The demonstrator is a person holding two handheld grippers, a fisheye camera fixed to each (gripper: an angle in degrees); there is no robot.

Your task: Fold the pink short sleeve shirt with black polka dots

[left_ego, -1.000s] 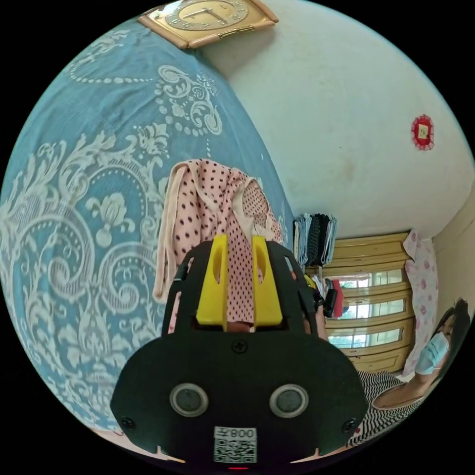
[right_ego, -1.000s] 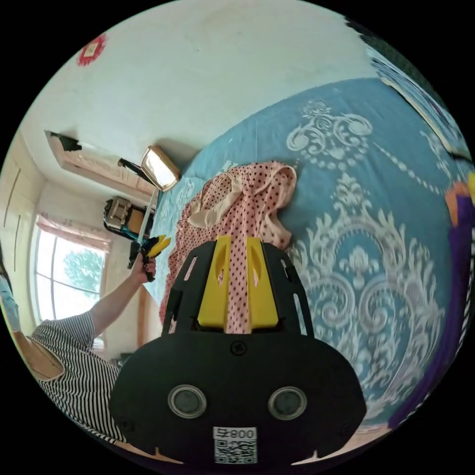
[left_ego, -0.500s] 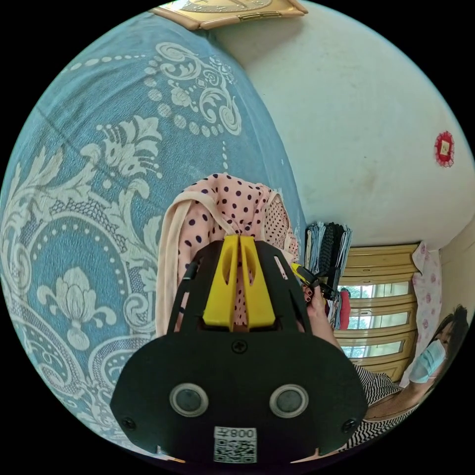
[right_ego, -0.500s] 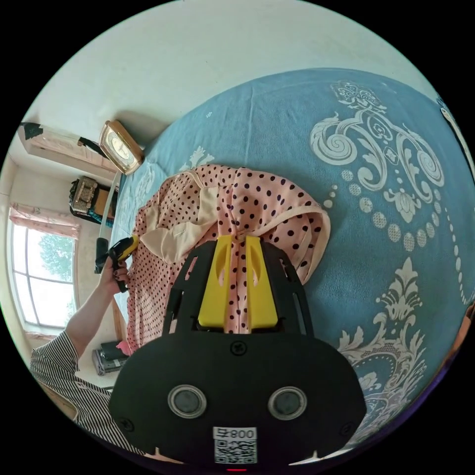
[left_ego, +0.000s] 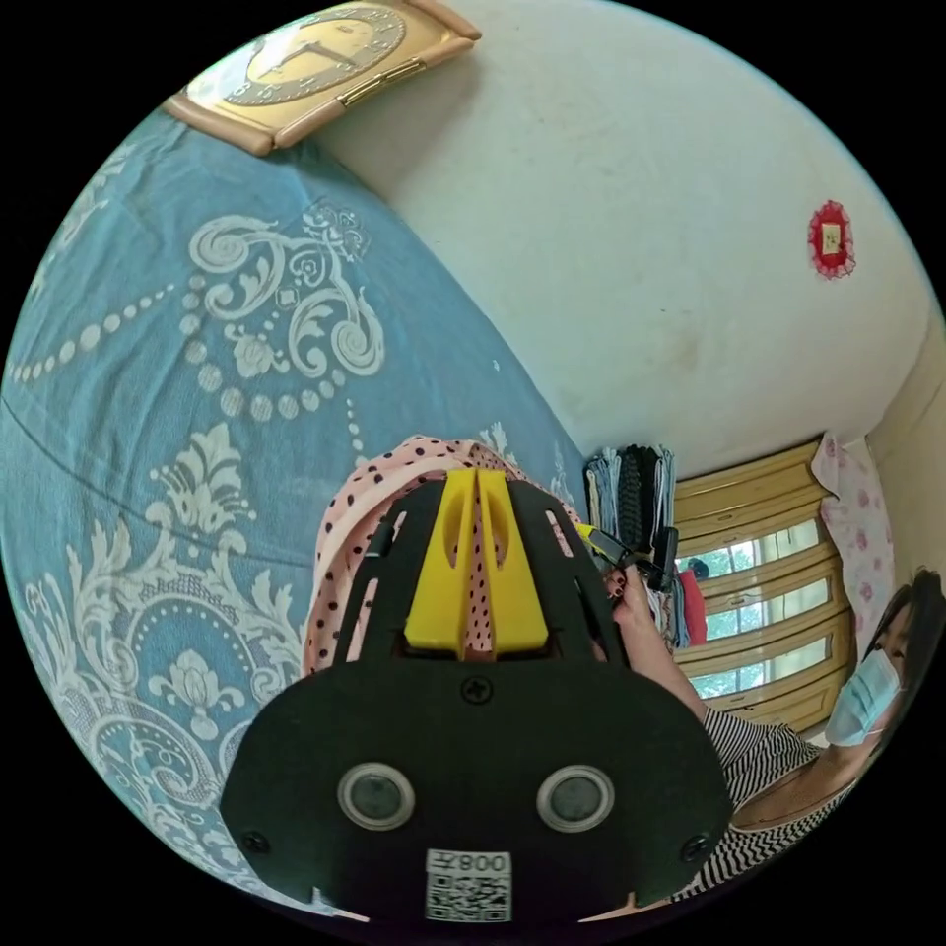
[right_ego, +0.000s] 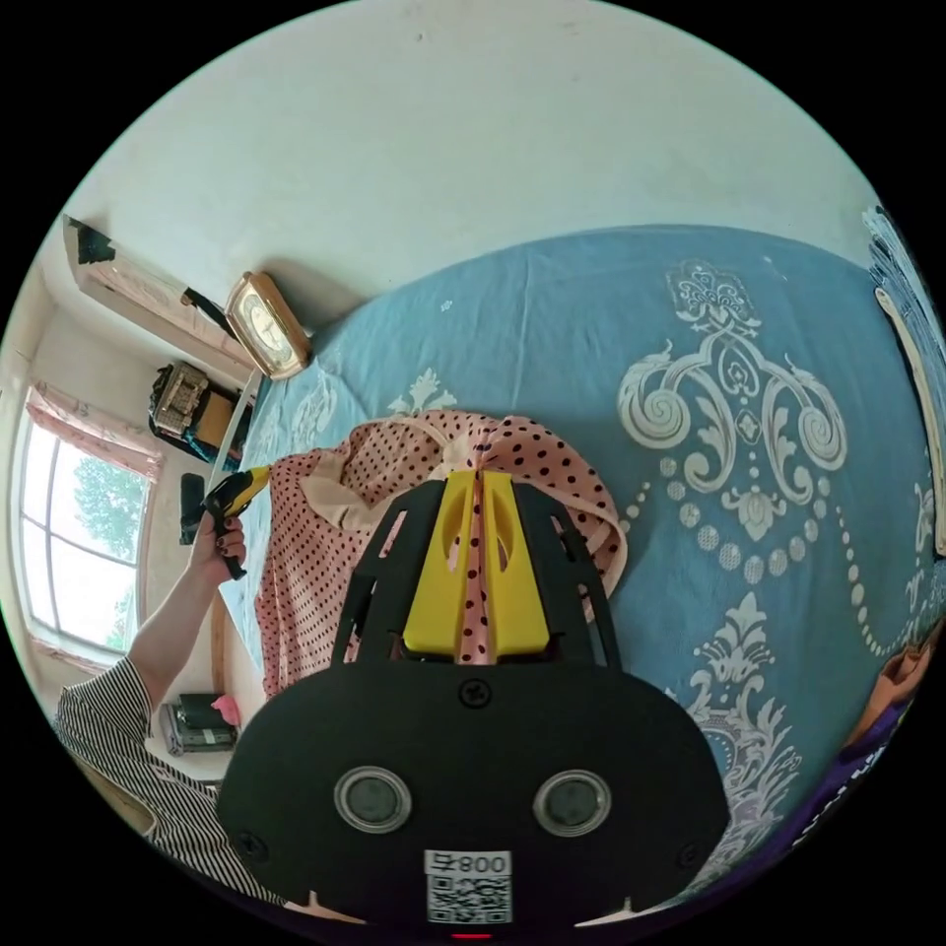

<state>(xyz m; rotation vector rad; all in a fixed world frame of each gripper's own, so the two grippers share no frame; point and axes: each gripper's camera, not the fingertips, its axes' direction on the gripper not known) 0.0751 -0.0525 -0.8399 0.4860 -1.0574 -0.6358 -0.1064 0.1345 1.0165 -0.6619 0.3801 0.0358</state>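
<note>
left gripper view: your left gripper (left_ego: 477,493) had its yellow jaws pressed together on a pinch of the pink polka-dot shirt (left_ego: 340,512), dotted cloth running down between them. right gripper view: your right gripper (right_ego: 479,498) was clamped the same way on another part of the shirt (right_ego: 552,473), which lay bunched on the blue patterned bedspread (right_ego: 749,325), towards the edge nearest the white wall (right_ego: 473,148) and the clock (right_ego: 264,325).

for the step, likely laying the shirt flat before the first fold: you did well to keep both pinches firm; pull the two grips apart so the cloth between them goes taut, lower it evenly onto the bedspread, and let go only when it lies smooth. uneven height would leave a twist.

hard to make out: the gripper bodies covered the cloth below each pinch, so you could not tell which seam or hem was held. sleeves and collar were lost in the folds. in the right gripper view your left hand (right_ego: 222,537) was small and near the rim; the shirt's lower part ran behind the gripper housing.
</note>
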